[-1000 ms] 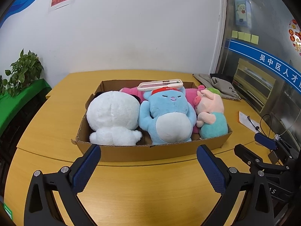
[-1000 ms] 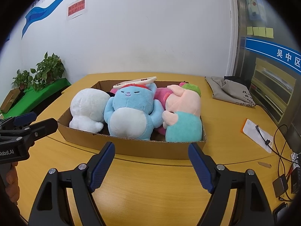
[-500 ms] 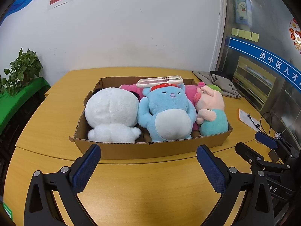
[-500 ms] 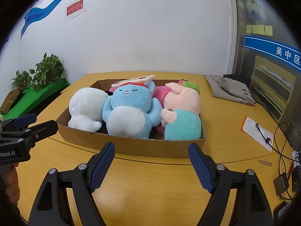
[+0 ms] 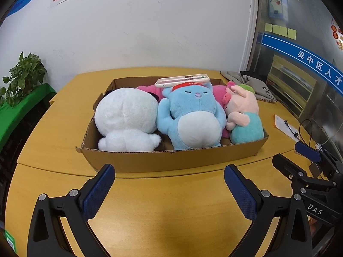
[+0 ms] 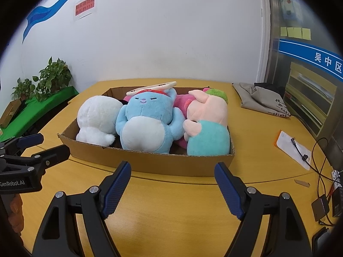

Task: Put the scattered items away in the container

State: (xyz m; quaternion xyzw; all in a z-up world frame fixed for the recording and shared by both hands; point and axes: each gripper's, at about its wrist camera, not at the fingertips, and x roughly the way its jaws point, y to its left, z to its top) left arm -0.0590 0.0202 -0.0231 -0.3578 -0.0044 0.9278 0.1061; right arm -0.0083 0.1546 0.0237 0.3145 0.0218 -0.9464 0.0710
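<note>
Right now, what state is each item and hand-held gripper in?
cardboard box: open-topped, full of toys.
white plush: in box, left end.
blue plush: in box, middle, face up.
pig plush: in box, right end.
pink plush: in box, mostly buried.
white phone case: resting on blue plush's head.
left hand-held gripper: open, empty.
right hand-held gripper: open, empty.
</note>
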